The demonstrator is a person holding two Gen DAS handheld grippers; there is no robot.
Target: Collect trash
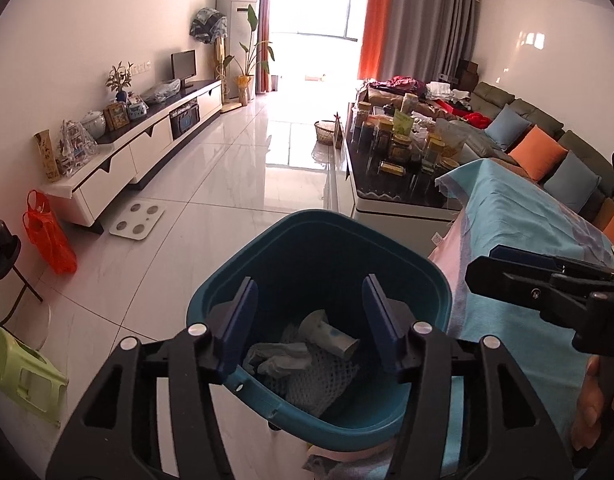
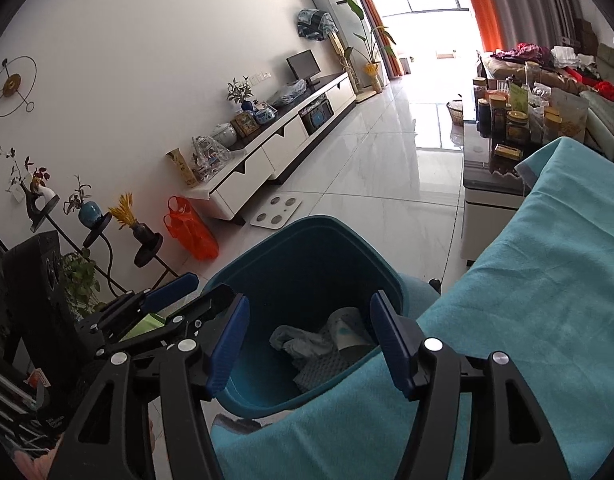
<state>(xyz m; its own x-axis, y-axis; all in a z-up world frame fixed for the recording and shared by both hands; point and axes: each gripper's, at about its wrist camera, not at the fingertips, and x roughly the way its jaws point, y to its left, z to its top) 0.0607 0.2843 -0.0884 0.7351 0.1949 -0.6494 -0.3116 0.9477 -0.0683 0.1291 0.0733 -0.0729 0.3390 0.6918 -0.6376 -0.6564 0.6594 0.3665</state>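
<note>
- My left gripper (image 1: 307,326) hangs above the mouth of the teal trash bin (image 1: 439,280), its blue pads parted about halfway with nothing between them.
- My right gripper (image 2: 309,340) points down at the same bin (image 2: 307,232) from the side of the turquoise cloth, jaws likewise parted and holding nothing.
- Inside the bin, a crumpled grey-white wrapper (image 1: 281,356) lies on a white mesh sheet (image 1: 319,380), with a crushed paper cup (image 1: 331,334) beside it toward the far wall.
- From the right wrist camera the same wrapper (image 2: 297,342) and cup (image 2: 349,330) show at the bottom of the bin, just past the cloth's edge.
- The bin stands on the white tiled floor (image 1: 227,168), pressed against the near corner of the turquoise cloth (image 2: 539,280) covering the furniture on my right.
- A white bathroom scale (image 1: 137,220) lies on the floor beyond the bin, near the end of the TV cabinet (image 1: 147,140).
- An orange plastic bag (image 1: 47,232) leans by the wall beside that cabinet's end.
</note>
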